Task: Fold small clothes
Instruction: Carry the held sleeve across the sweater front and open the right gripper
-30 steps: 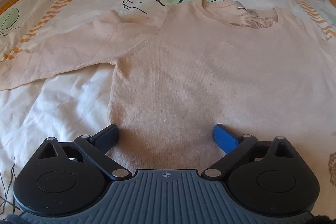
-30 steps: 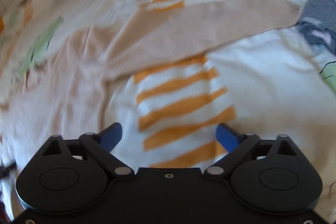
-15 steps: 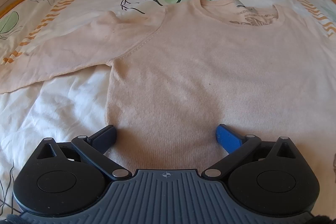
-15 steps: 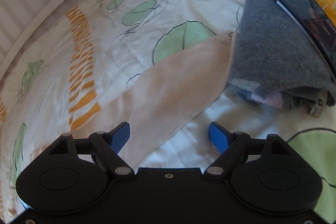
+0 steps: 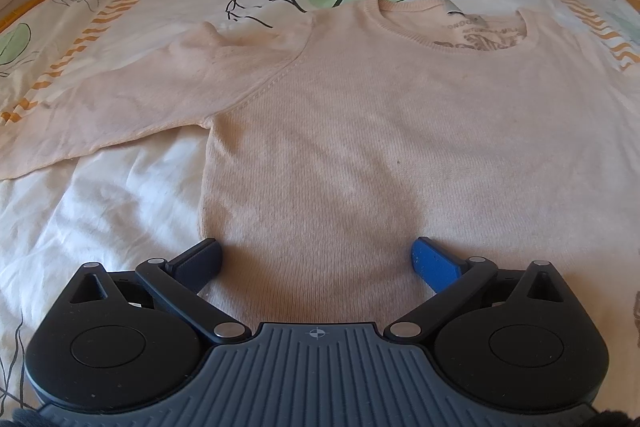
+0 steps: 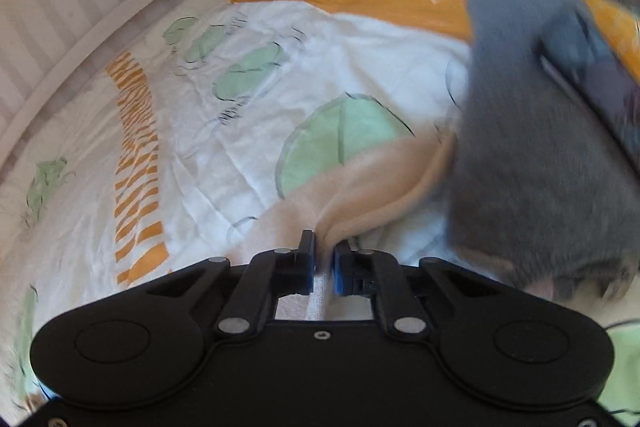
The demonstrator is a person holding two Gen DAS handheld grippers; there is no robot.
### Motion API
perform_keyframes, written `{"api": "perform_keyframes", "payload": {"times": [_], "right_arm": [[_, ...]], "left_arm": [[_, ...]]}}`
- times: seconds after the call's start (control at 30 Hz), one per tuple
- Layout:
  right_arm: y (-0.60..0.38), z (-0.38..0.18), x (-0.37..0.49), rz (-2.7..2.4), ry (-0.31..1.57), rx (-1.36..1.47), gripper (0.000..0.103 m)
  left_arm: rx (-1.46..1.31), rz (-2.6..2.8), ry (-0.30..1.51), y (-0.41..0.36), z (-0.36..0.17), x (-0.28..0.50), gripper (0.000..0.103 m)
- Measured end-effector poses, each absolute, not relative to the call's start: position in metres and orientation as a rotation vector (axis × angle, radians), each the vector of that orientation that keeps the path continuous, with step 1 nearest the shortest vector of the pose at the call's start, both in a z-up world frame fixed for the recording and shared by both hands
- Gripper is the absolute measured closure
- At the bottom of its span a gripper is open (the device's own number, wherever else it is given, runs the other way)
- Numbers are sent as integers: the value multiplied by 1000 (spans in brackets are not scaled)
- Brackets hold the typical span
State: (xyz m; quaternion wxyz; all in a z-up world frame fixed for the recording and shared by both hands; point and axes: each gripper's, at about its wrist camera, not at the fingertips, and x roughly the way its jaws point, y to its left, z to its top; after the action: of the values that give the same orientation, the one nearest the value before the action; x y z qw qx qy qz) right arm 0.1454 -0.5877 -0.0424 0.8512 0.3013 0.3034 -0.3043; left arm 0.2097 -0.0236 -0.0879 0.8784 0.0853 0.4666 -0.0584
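Note:
A cream knit sweater point(image 5: 380, 131) lies flat, front up, on a patterned bedspread point(image 5: 132, 211), its left sleeve point(image 5: 120, 107) stretched out to the left. My left gripper point(image 5: 316, 259) is open and hovers over the sweater's lower hem, one finger at the left side seam. In the right wrist view my right gripper point(image 6: 325, 259) is shut on the sweater's other sleeve point(image 6: 360, 187), and the cloth bunches up between the pads.
A folded grey garment point(image 6: 532, 163) with a dark phone point(image 6: 600, 91) on top lies right beside the held sleeve. A white slatted bed frame point(image 6: 80, 7) runs along the far left. The bedspread has green leaves and orange stripes.
My right gripper swung along the sleeve toward the cuff by the grey garment, then closed on the sleeve. My left gripper stayed open over the hem, almost still.

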Motion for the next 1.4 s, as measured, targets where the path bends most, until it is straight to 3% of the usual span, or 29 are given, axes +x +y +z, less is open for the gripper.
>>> {"api": "perform_keyframes", "payload": {"times": [0.33,0.5,0.77,0.93,1.03,1.07,1.4], "right_arm": [[-400,62,198,-101,574,244,87],[-284,36,210,146,645,124,89],[-174,-40,191,329,774,22,85],[-185,-36,161,310,770,44,78],[-210,-38,148,245,757,42,48],[-220,-38,145,226,757,46,46],[-237,-37,174,148,678,-94,46]], "left_arm": [[129,-172,955,-13,-85,210,1],[77,-208,947,5,-74,204,14],[4,-161,918,49,-50,190,15],[23,-169,879,51,-35,191,15],[32,-214,870,38,-30,200,15],[36,-229,867,33,-28,201,15],[46,-279,887,-20,-36,221,15]]}}
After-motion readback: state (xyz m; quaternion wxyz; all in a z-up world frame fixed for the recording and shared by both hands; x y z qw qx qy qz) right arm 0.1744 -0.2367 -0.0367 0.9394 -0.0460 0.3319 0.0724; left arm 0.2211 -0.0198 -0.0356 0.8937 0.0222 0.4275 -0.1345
